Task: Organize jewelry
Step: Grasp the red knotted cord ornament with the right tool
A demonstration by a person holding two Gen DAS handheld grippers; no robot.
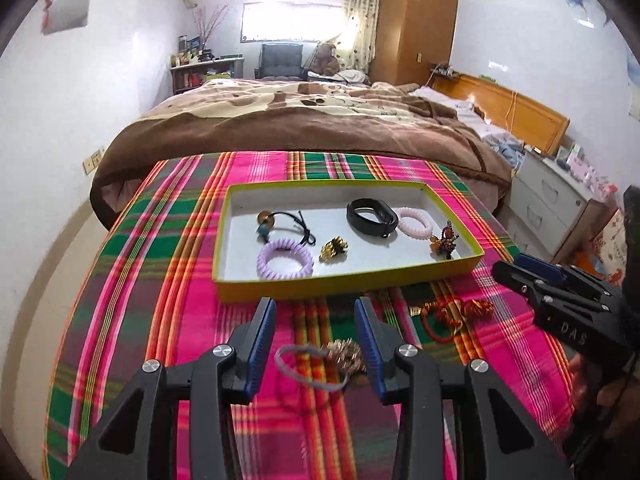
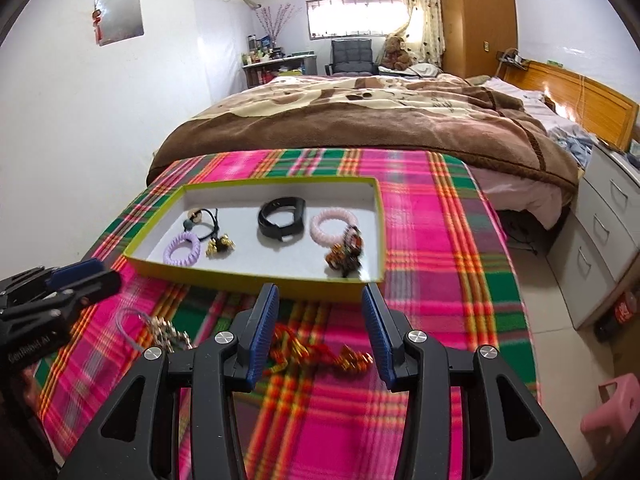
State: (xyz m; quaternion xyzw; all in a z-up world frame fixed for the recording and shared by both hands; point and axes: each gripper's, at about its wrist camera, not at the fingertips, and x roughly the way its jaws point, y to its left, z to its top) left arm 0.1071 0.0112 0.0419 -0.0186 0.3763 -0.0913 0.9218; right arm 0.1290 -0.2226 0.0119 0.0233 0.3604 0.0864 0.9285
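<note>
Plaid-covered worktop (image 1: 168,280), left claw (image 1: 316,344) spread wide, grasping nothing, grey hair tie with gold charm (image 1: 320,364) lying on the cloth between its fingers, right claw (image 2: 320,332) also released, hovering over red-gold knotted bracelet (image 2: 316,354), yellow-rimmed tray (image 1: 344,286) just beyond holding bands and scrunchies

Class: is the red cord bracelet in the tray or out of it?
Out. The red cord bracelet lies on the plaid cloth, on the near side of the tray, between the right gripper fingers, untouched.
</note>
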